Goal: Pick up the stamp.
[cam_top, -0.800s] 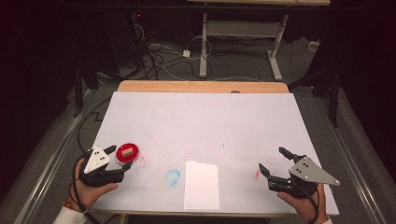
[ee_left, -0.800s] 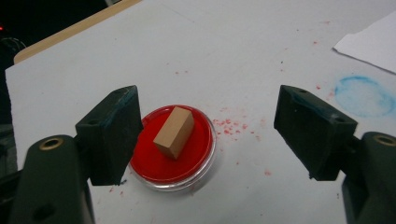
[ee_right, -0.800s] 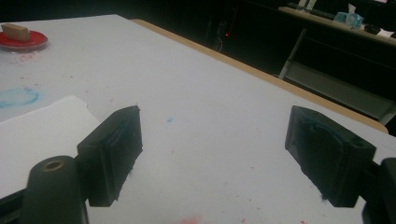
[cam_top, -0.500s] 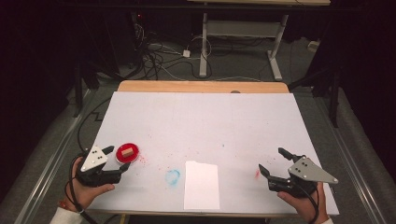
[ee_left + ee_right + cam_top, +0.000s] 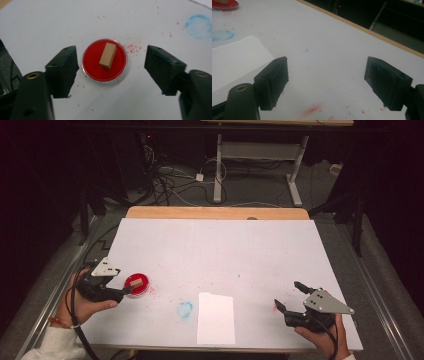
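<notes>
Left gripper (image 5: pixel 110 72) w/ fingers (image 5: pixel 62 71) spread wide either side of the round red plastic dish (image 5: pixel 104 60), not touching it. Small tan wooden block (image 5: pixel 107 55) sits inside, near the white worktop's (image 5: pixel 215 250) left-front edge. Right gripper (image 5: pixel 325 82) also spread, holding nothing, near front-right. White paper sheet (image 5: pixel 215 318) lies btwn them, blue ring smudge (image 5: pixel 184 309) just beside it.

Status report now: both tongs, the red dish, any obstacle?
Left tongs open, straddling round red dish; tan block inside. Right tongs open, empty. Nothing in the way.
</notes>
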A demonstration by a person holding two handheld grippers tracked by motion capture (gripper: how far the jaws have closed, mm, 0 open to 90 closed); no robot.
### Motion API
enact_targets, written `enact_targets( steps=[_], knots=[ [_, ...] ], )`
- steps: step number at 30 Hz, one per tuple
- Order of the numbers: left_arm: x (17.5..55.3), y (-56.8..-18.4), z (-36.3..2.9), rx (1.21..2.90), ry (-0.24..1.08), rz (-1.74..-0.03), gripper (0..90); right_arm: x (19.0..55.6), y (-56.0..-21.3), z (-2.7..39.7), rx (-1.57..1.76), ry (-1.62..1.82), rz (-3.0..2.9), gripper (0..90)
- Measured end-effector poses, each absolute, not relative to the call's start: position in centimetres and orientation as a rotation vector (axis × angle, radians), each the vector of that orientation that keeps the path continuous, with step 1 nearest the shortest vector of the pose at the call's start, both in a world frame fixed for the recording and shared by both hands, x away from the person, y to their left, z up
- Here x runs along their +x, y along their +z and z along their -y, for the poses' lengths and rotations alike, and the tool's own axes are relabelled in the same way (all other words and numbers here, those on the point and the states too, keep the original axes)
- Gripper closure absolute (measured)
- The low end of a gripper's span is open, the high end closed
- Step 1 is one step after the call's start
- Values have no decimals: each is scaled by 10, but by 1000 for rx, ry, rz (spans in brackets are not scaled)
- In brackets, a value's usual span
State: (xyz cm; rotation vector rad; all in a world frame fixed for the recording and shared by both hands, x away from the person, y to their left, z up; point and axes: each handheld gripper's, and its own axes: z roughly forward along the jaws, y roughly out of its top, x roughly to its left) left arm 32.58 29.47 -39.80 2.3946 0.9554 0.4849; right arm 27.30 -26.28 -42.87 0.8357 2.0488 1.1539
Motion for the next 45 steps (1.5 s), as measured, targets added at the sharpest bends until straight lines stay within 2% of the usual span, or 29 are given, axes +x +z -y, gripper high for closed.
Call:
enact_targets(
  steps=[2, 4, 9, 15, 17, 19, 27, 32, 39, 41, 45],
  knots=[
    [334, -396, -291, 2459, 460, -946, 336, 273, -430, 263, 838, 1146, -2060, 201],
    [346, -397, -282, 2529, 375, -897, 397, 274, -430, 263, 836, 1145, -2066, 202],
    [368, -412, -271, 2640, 297, -931, 406, 274, -431, 263, 839, 1138, -2073, 204],
    [379, -422, -266, 2679, 232, -914, 485, 274, -432, 264, 836, 1130, -2082, 209],
    [379, -423, -266, 2685, 231, -913, 506, 273, -432, 263, 836, 1130, -2083, 209],
    [381, -425, -266, 2685, 234, -919, 579, 271, -431, 262, 830, 1131, -2082, 210],
    [384, -430, -265, 2692, 263, -938, 619, 269, -430, 259, 809, 1129, -2089, 217],
    [388, -436, -267, 2687, 256, -954, 717, 268, -429, 258, 806, 1137, -2083, 224],
    [388, -438, -269, 2661, 244, -963, 737, 268, -428, 259, 809, 1145, -2077, 230],
    [387, -436, -270, 2652, 294, -999, 737, 269, -428, 259, 807, 1147, -2075, 231],
    [381, -426, -276, 2591, 309, -989, 738, 269, -427, 260, 810, 1146, -2073, 228]
  ],
)
